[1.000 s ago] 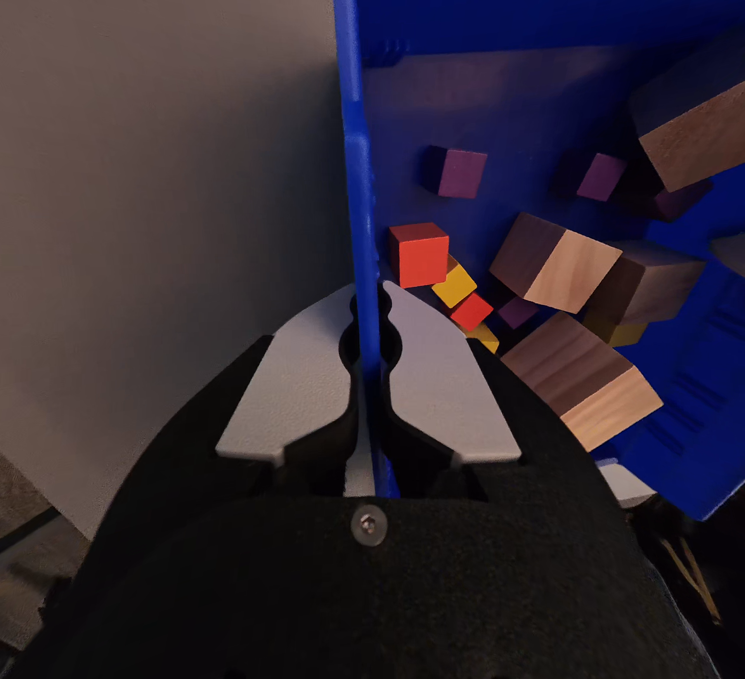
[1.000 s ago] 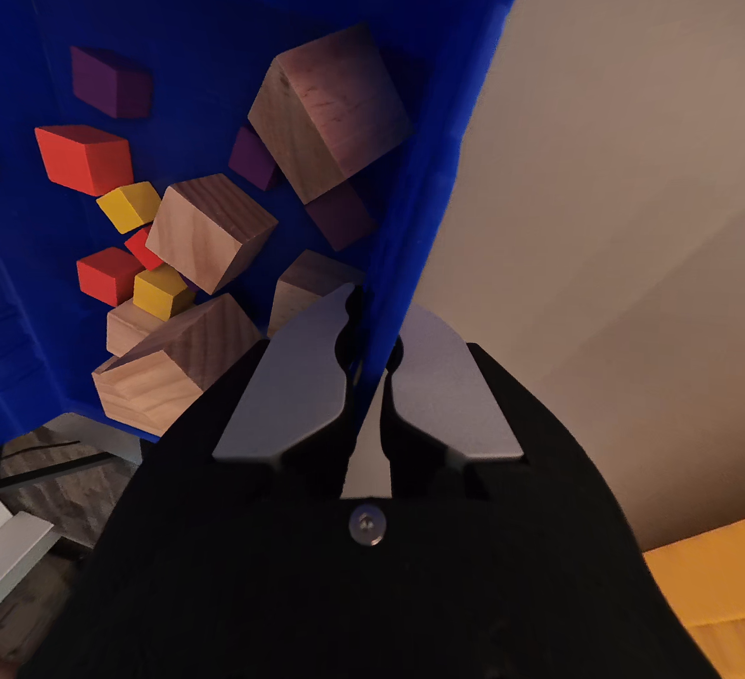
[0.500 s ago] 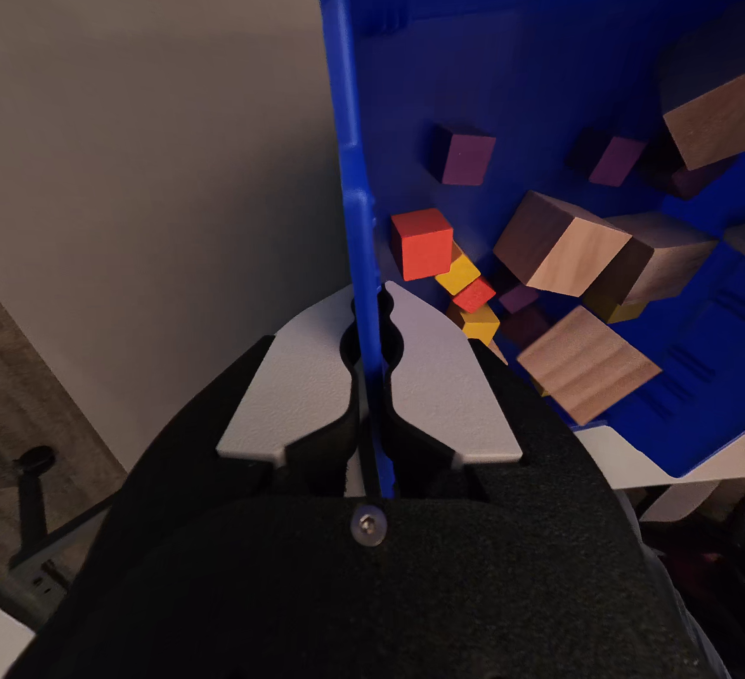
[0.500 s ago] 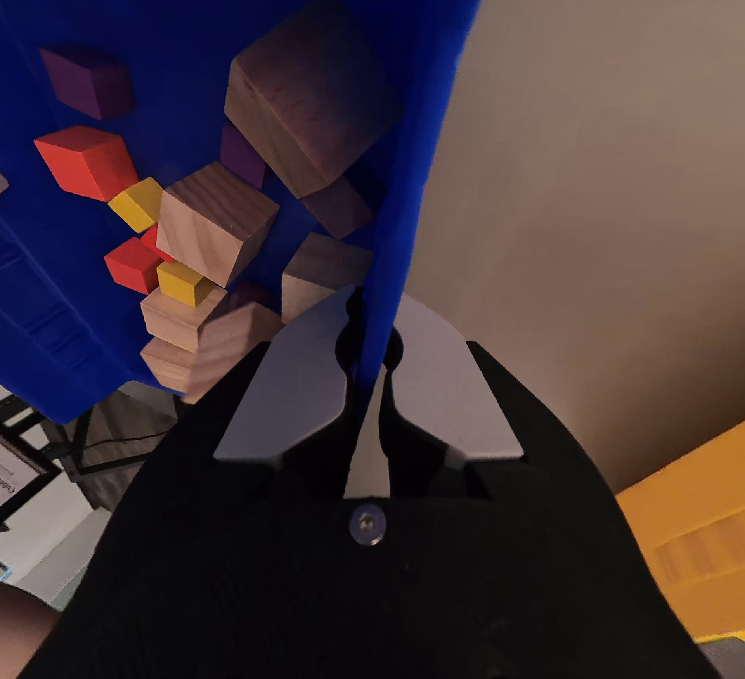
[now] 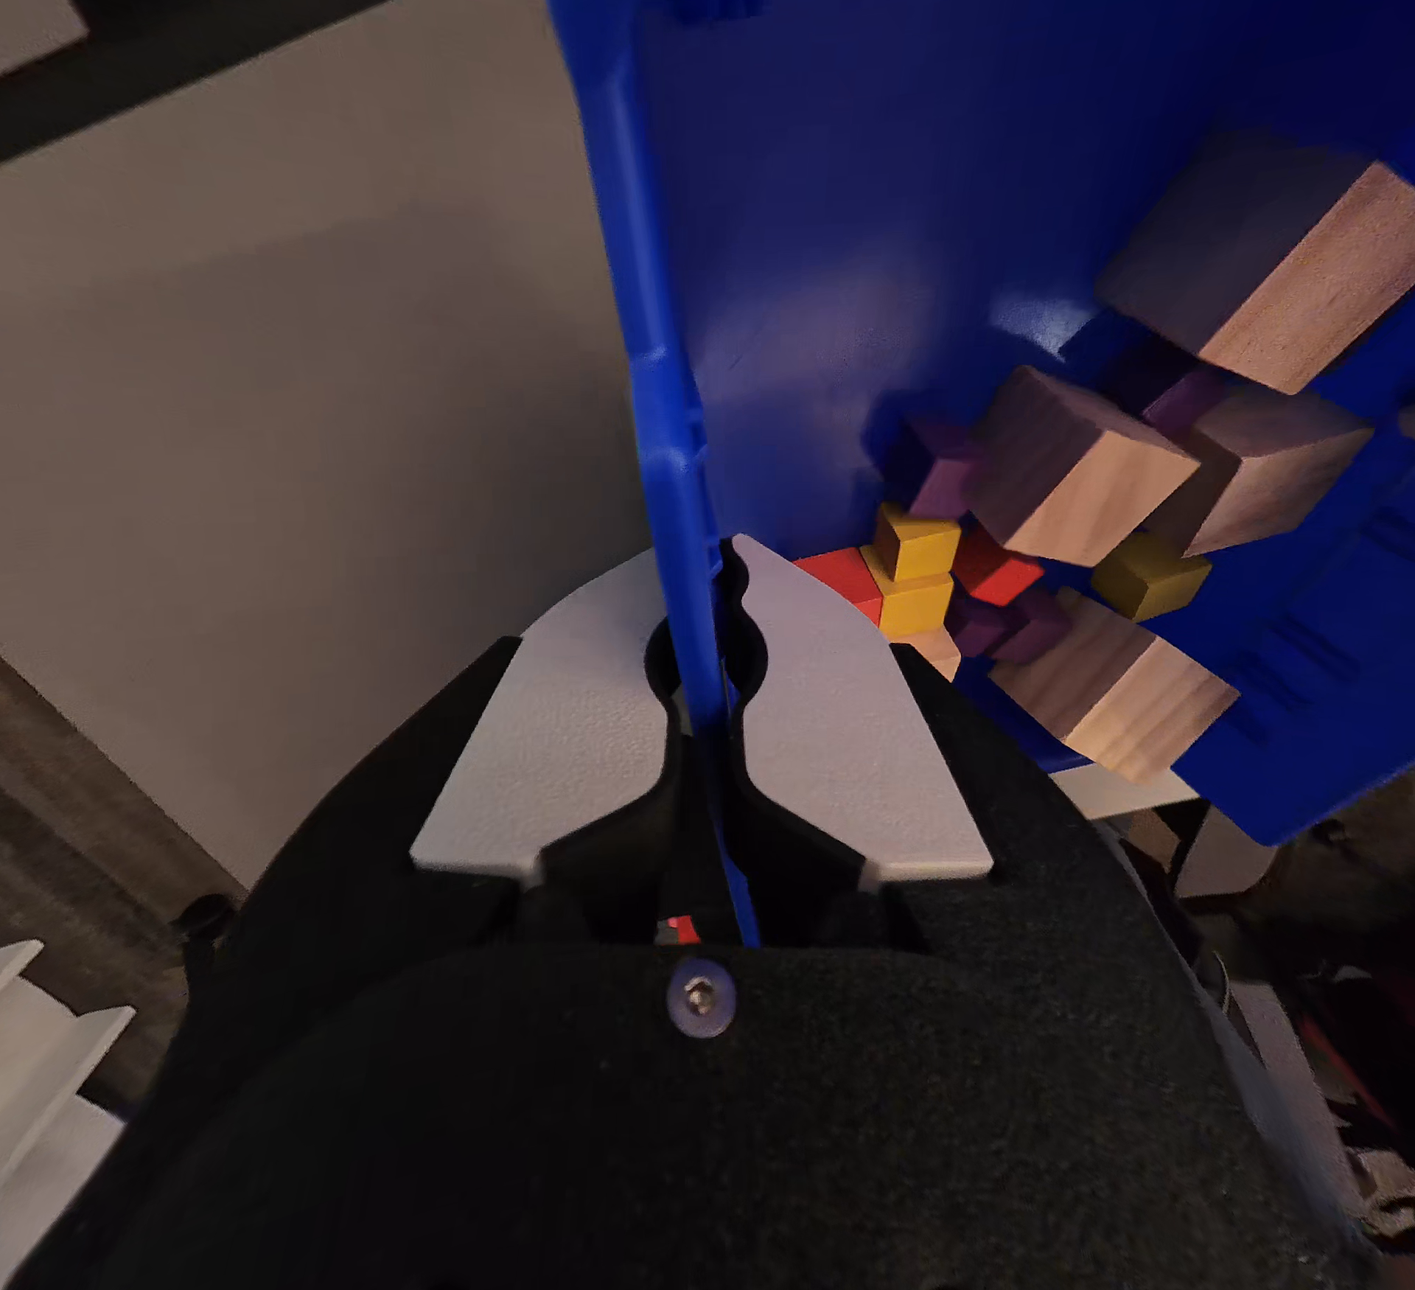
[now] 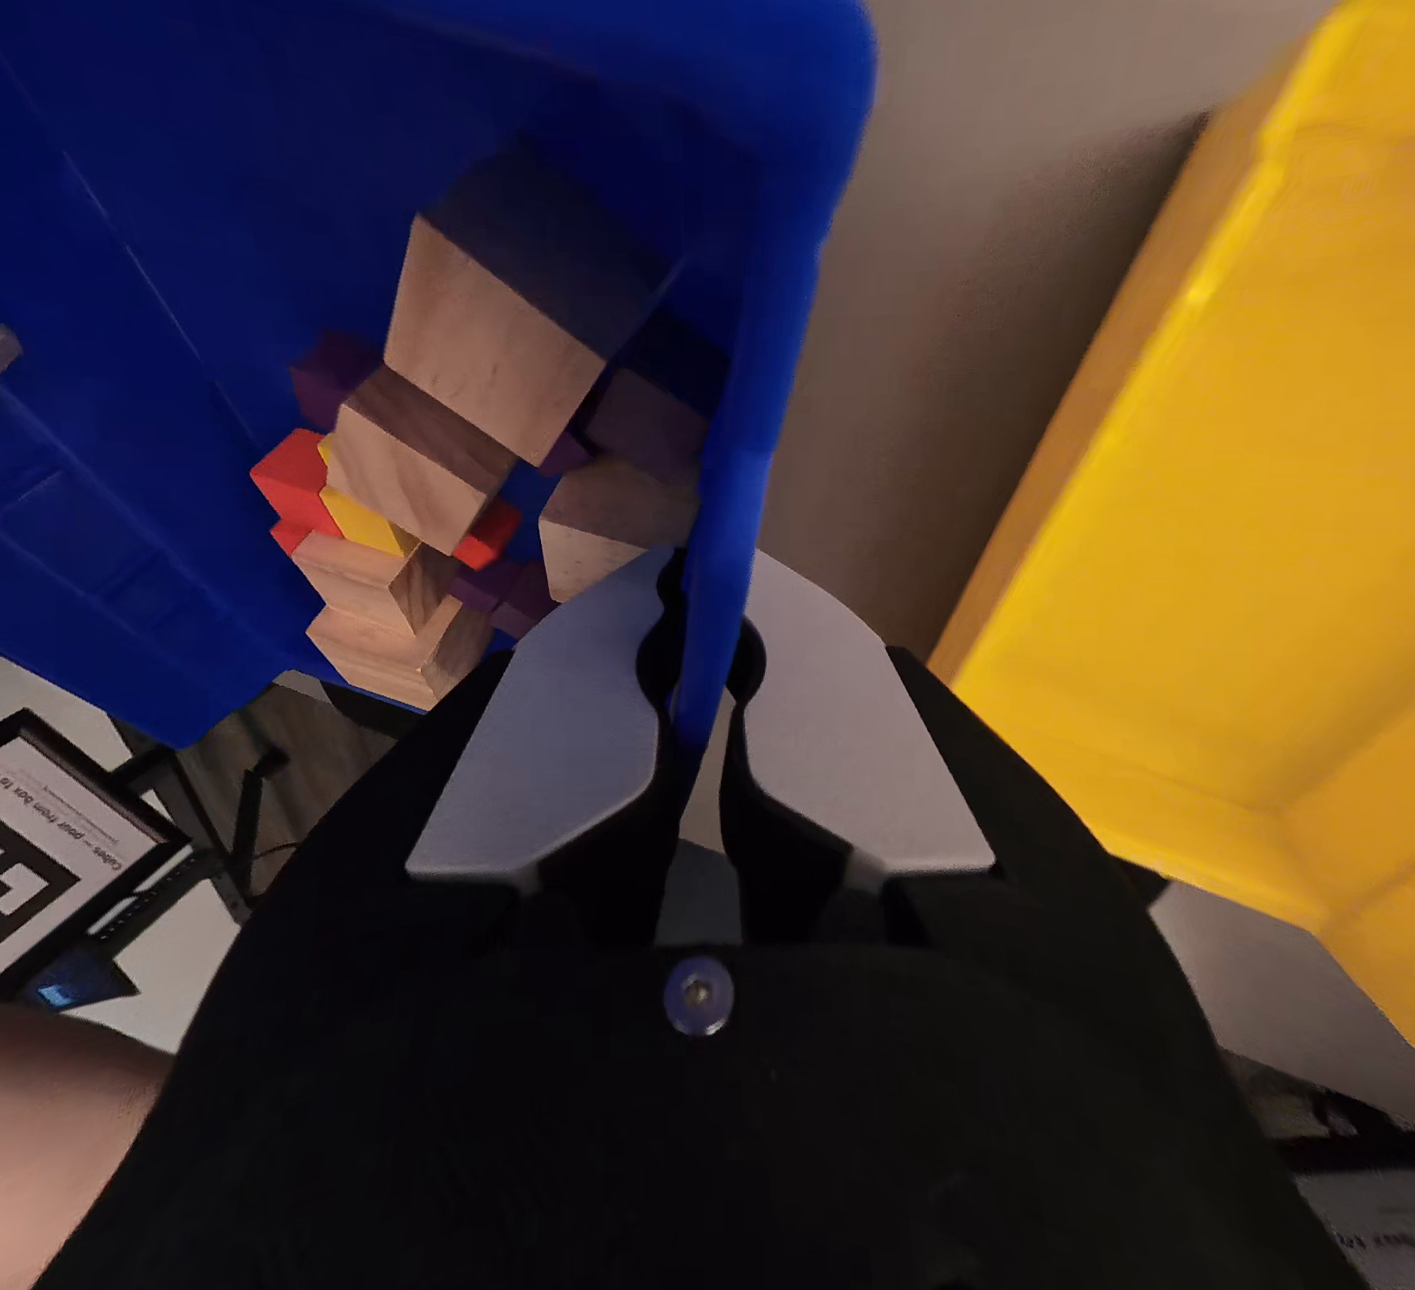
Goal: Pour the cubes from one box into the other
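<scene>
Two sets of jaws are yours, left gripper (image 5: 726,640) and right gripper (image 6: 708,640) each pinching a side wall of the tilted blue plastic box (image 6: 383,104), wooden and coloured cubes (image 6: 429,487) heaped at its low edge, the open yellow plastic box (image 6: 1148,526) lying at three o'clock, nearer your right.

We saw a glossy blue plastic box (image 5: 957,181), bare-grained wooden cubes (image 5: 1087,472), and matt pale tongs (image 5: 723,640) in felt-like black.

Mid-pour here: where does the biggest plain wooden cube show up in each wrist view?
Left wrist view: biggest plain wooden cube at the upper right edge, top of the pile.
Right wrist view: same cube above centre, top of the pile, near the wall the right claw clamps.
Shared landmark: the tilted blue plastic box holding it.
</scene>
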